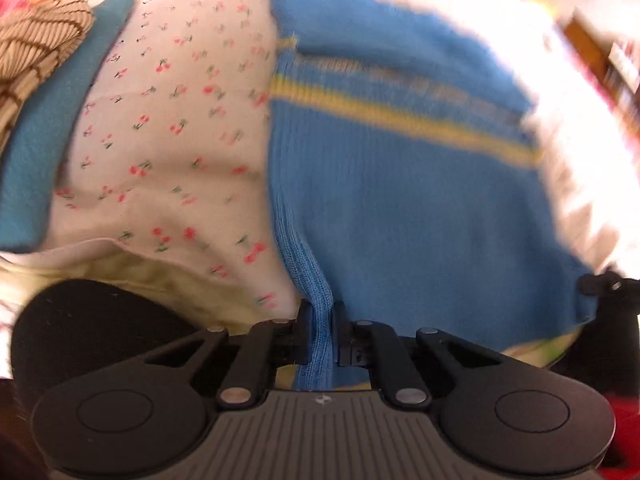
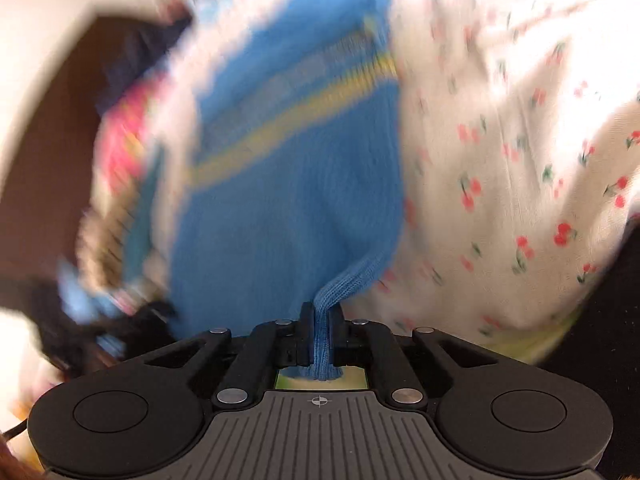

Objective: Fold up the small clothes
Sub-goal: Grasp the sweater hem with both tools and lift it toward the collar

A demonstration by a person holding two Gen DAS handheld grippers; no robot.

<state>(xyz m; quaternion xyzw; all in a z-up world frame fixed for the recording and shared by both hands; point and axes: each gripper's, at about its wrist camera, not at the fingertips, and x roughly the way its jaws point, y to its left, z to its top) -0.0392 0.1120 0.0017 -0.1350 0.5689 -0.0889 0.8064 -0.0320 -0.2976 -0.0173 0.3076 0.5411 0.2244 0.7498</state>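
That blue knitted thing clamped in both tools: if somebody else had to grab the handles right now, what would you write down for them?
Left gripper: shut on the ribbed edge of the blue knitted garment.
Right gripper: shut on another bunched bit of the same ribbed edge.
The garment, with a yellow stripe, hangs stretched between the two over a cherry-print sheet. Both views are blurred.
Far left of the left wrist view: a teal cloth beside a tan checked one, lying flat on the sheet.
Done: both corners gripped.
Left: probably lay it down, fold it, release.
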